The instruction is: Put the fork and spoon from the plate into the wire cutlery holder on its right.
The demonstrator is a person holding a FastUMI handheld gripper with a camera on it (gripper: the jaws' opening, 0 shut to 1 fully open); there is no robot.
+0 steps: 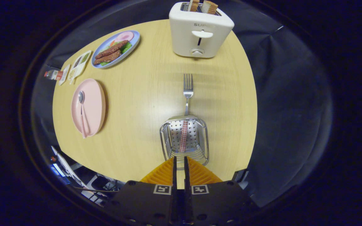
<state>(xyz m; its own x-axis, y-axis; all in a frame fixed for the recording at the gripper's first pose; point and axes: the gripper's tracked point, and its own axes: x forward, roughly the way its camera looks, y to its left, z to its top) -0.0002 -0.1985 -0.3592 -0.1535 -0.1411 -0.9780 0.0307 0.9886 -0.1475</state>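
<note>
My gripper [180,158] hangs over the wire cutlery holder [203,138] and looks down on the table. Its orange fingers [163,172] stand close together, a narrow gap between them. The fork [187,91] runs straight ahead from the fingertips. The end of its red-checked handle sits between them, the handle crosses the holder's opening, and the tines reach past the far rim toward the toaster. The spoon [81,108], also with a red-checked handle, lies on the pink plate [94,103], to the left of the holder.
A white toaster [200,31] with two bread slices stands beyond the fork. At the far left are a blue plate of food [135,42], a small tray [79,64] and a bottle [52,74]. The wooden table [143,103] has its near edge just under my fingers.
</note>
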